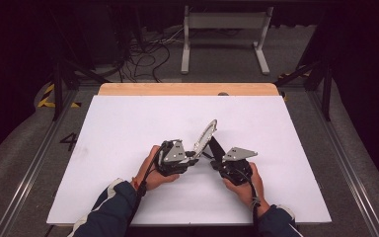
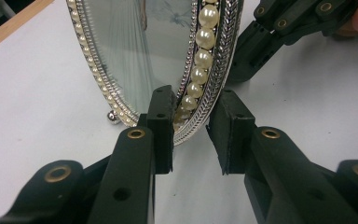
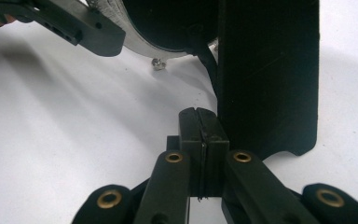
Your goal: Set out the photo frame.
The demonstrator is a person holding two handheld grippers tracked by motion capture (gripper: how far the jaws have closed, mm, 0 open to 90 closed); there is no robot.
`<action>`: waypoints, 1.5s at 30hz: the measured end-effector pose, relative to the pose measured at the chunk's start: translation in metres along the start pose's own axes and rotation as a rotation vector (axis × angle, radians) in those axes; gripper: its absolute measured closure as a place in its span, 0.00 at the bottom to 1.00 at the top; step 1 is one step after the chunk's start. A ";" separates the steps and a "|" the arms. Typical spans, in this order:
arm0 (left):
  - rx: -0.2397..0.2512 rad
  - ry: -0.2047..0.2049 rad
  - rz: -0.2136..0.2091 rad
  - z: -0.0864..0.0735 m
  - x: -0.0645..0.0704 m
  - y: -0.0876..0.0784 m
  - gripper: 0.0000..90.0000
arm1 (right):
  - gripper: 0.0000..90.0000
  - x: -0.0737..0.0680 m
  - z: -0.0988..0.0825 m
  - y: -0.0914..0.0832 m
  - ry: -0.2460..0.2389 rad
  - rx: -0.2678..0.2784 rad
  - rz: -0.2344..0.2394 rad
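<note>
**Two claws meet at an oval framed mirror**

Two claws work at the near middle of the white table (image 1: 128,123) in the high view. The left claw (image 1: 193,159) comes in from the left hand (image 1: 153,170), the right claw (image 1: 216,159) from the right hand (image 1: 244,182). Between and just beyond them the oval mirror (image 1: 205,136) stands tilted, its long axis running up and away to the right. Its lower end lies directly ahead of the left claw's tips, so the left hand looks the nearer one to the frame.

From the left gripper view, the left claw (image 2: 196,133) stands partly open, straddling the lower rim of the mirror (image 2: 135,46). The pearl border (image 2: 200,56) and silver edge pass between the two pads; the left pad (image 2: 161,126) seems to touch the glass side, while a gap shows before the right pad (image 2: 230,130). I judge it a loose bracket, not a firm grip. A small ball foot (image 2: 112,116) sits left of the claw, and the right claw's links (image 2: 279,28) reach in beyond, to the right.

From the right gripper view, the right claw (image 3: 199,135) is fully closed with nothing between its pads. The black back stand (image 3: 268,74) rises just right of its tips, near or touching; I cannot tell which. The mirror's underside (image 3: 168,28) lies ahead, the left claw's arm (image 3: 74,23) up left.
</note>
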State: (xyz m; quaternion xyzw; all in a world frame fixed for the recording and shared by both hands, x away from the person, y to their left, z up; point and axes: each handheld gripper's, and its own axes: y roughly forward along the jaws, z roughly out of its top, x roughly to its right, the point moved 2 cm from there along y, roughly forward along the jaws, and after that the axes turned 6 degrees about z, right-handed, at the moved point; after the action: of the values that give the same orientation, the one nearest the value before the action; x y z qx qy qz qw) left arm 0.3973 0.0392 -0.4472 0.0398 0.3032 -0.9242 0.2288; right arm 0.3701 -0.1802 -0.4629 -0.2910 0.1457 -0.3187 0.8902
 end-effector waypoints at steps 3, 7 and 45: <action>0.003 -0.006 -0.008 0.000 0.000 0.000 0.80 | 1.00 0.003 0.000 -0.001 0.001 0.002 -0.007; 0.010 -0.006 -0.027 0.000 0.001 0.000 0.83 | 1.00 0.009 -0.001 -0.002 0.016 0.006 -0.019; -0.107 -0.177 0.171 -0.088 -0.004 -0.103 0.31 | 0.82 0.019 0.002 -0.009 0.014 0.041 -0.041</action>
State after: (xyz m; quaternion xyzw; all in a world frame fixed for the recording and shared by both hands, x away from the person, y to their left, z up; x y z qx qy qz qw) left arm 0.3491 0.1649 -0.4623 -0.0284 0.3263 -0.8837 0.3343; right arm 0.3814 -0.1978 -0.4567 -0.2733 0.1395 -0.3418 0.8883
